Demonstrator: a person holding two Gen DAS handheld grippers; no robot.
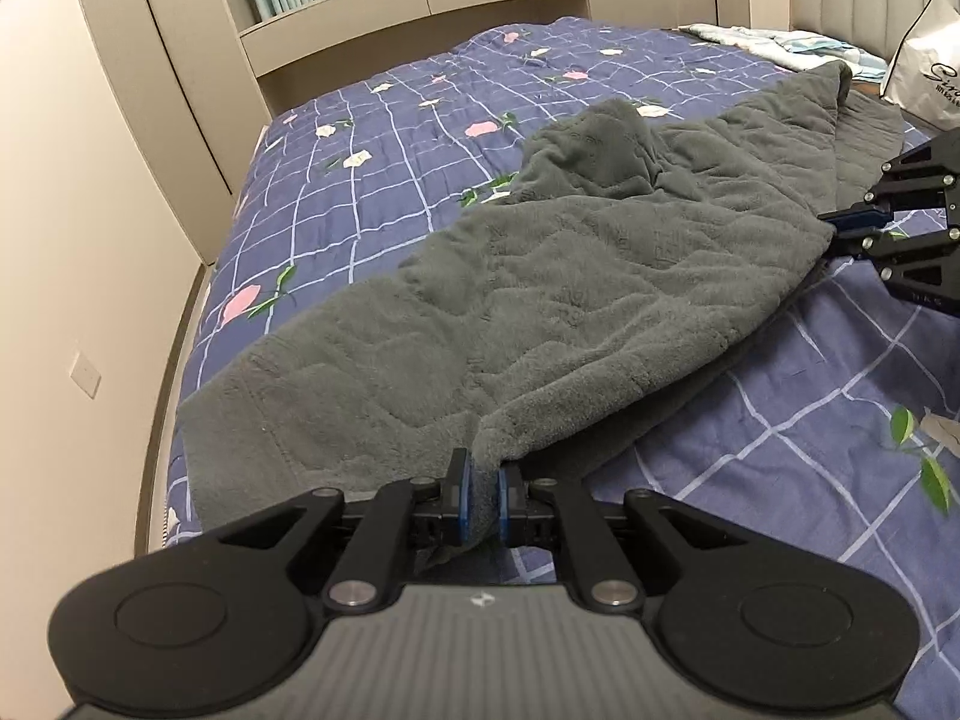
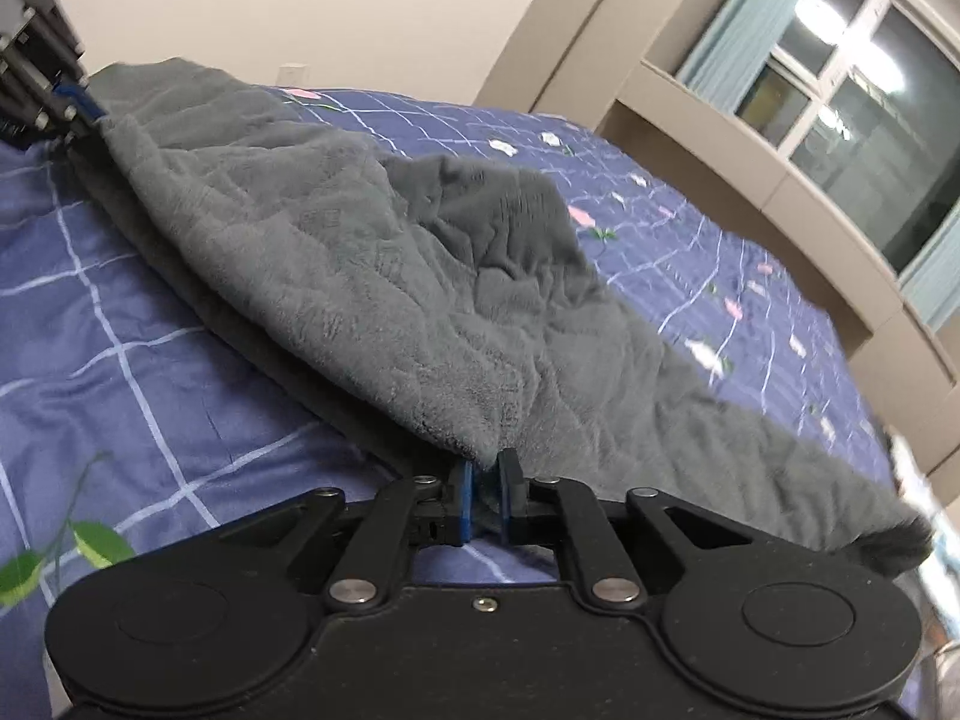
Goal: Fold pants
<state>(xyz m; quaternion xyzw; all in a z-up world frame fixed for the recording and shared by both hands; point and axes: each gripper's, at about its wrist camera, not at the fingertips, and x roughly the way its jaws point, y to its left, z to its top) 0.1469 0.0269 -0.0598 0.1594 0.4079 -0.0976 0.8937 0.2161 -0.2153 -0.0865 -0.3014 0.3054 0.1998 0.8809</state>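
Both the left gripper (image 1: 483,495) and right gripper (image 2: 486,495) clamp the grey pants (image 1: 540,300) edge above the bedspread (image 1: 372,138); carry it across level, corners aligned.

Hidden, cropped and blurred parts of the bed scene

The grey pants (image 1: 570,276) cover a broad band of the bed (image 1: 372,138), and the layer beneath their raised fold stays out of sight; the fabric edge pinched between the left gripper's (image 1: 483,495) fingers (image 1: 459,492) cannot be seen past the pads. The right gripper (image 1: 840,222) is cut off by the left wrist view's right edge, as is the white bag (image 1: 924,66), whose lettering is too cropped to read. In the right wrist view the pants' far end (image 2: 888,546) and the window (image 2: 852,120) are smeared with blur.
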